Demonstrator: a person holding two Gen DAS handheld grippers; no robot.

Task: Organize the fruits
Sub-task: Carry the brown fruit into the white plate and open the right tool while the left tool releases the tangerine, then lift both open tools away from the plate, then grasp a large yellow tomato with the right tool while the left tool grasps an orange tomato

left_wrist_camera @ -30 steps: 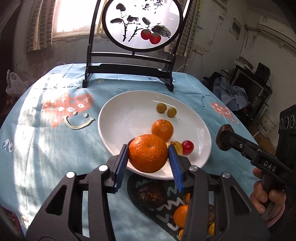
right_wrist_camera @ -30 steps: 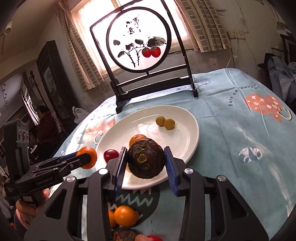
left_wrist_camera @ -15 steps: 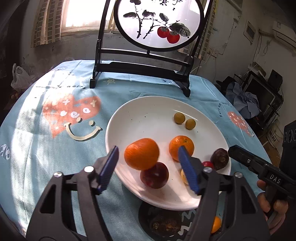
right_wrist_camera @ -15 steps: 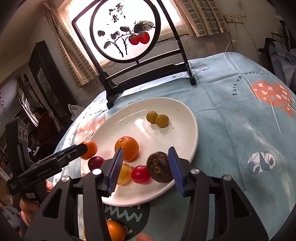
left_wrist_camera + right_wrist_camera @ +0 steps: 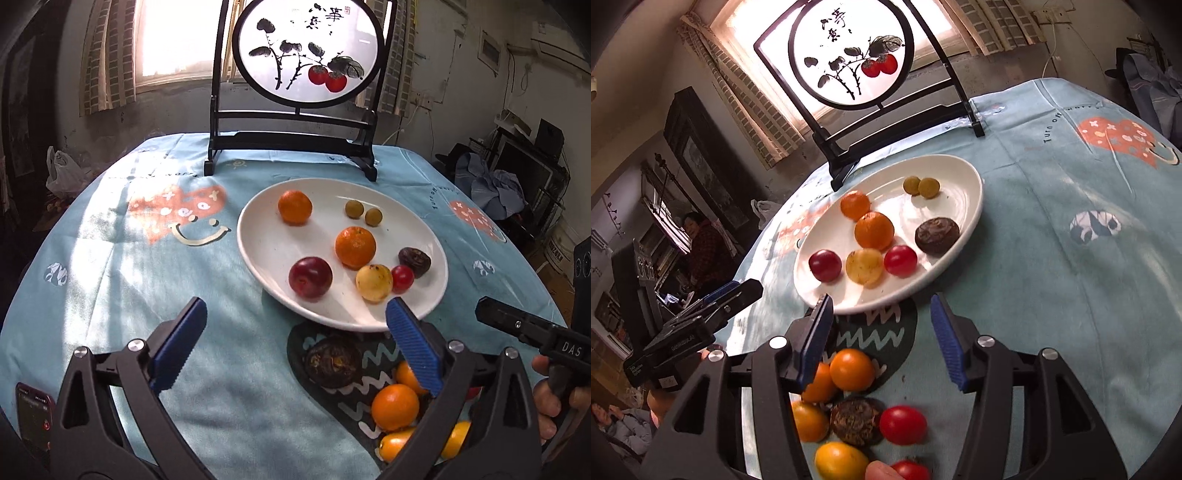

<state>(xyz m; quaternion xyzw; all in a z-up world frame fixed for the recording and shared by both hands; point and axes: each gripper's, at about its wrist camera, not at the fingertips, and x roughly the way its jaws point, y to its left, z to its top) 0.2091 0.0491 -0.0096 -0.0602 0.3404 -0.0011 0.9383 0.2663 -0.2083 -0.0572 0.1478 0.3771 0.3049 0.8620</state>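
Plate [image 5: 258, 236] holds eight fruits, two of them oranges [image 5: 355, 246]

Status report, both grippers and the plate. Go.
Left gripper opening, nothing between jaws. Right gripper opening, empty. Plate holds eight fruits; loose fruit pile waits near the grippers. Nothing blocking.

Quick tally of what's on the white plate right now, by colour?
On the white plate:
Orange: 2
Small olive-green: 2
Red: 2, a dark red plum-like fruit and a small red tomato
Yellow: 1
Dark brown wrinkled: 1
Total: 8
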